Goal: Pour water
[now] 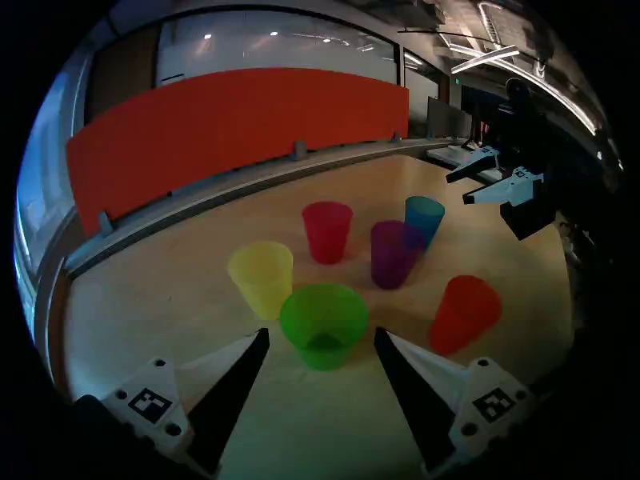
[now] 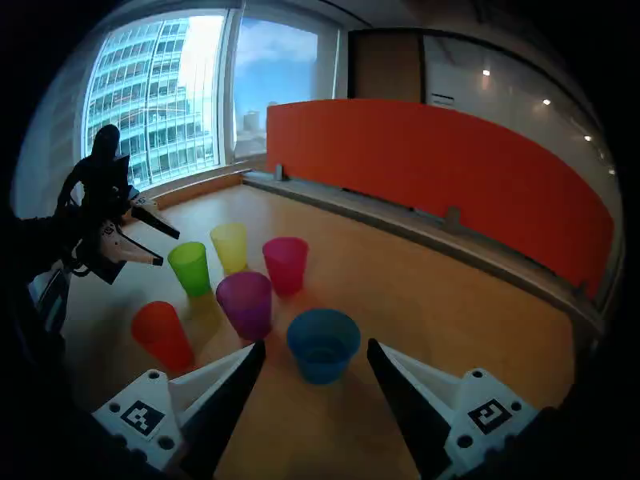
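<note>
Six plastic cups stand upright on a wooden table (image 1: 200, 320). In the left gripper view my left gripper (image 1: 322, 346) is open, and the green cup (image 1: 323, 324) sits just ahead between its fingertips. Behind the green cup are the yellow cup (image 1: 262, 278), red-pink cup (image 1: 327, 231), purple cup (image 1: 392, 254), blue cup (image 1: 422, 220) and orange cup (image 1: 464, 314). In the right gripper view my right gripper (image 2: 316, 352) is open, with the blue cup (image 2: 323, 345) between its fingertips. Beyond the blue cup stand the purple cup (image 2: 246, 304), pink cup (image 2: 286, 265), yellow cup (image 2: 230, 247), green cup (image 2: 190, 269) and orange cup (image 2: 162, 334).
An orange divider panel (image 1: 240, 132) runs along the table's far edge. Large windows (image 2: 152, 112) lie past the table end. Each view shows the other gripper farther off: the right gripper (image 1: 500, 180) and the left gripper (image 2: 144, 236) with the hand holding it.
</note>
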The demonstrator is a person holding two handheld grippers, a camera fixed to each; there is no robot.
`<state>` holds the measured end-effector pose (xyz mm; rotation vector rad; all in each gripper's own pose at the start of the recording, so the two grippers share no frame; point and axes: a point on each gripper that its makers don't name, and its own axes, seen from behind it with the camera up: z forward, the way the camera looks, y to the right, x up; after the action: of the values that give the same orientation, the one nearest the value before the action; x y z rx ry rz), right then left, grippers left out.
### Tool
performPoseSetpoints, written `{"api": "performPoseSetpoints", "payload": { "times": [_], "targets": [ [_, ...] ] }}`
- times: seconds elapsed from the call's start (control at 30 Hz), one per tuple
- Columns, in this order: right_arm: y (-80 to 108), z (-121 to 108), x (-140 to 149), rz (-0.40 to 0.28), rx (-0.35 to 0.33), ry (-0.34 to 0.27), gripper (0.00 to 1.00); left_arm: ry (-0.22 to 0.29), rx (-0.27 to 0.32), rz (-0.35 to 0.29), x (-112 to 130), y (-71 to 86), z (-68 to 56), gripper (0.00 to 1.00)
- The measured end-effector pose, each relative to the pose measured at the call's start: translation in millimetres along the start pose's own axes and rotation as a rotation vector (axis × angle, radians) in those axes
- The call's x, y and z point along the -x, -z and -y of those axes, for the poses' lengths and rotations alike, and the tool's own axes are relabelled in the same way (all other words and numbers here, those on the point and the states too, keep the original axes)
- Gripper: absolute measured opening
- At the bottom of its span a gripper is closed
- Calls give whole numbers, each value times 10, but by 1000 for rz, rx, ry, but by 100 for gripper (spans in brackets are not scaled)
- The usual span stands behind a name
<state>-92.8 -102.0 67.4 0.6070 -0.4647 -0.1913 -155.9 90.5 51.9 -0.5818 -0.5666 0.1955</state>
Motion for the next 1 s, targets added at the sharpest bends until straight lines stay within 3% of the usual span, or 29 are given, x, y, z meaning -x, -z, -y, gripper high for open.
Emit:
{"api": "performPoseSetpoints", "payload": {
  "times": [0.4, 1.0],
  "targets": [
    [-102, -34, 35, 14, -4, 1, 99, 4, 16, 55, 89, -175, 23, 98],
    [-201, -78, 81, 30, -9, 8, 98, 1, 48, 73, 75, -386, -37, 98]
  ]
}}
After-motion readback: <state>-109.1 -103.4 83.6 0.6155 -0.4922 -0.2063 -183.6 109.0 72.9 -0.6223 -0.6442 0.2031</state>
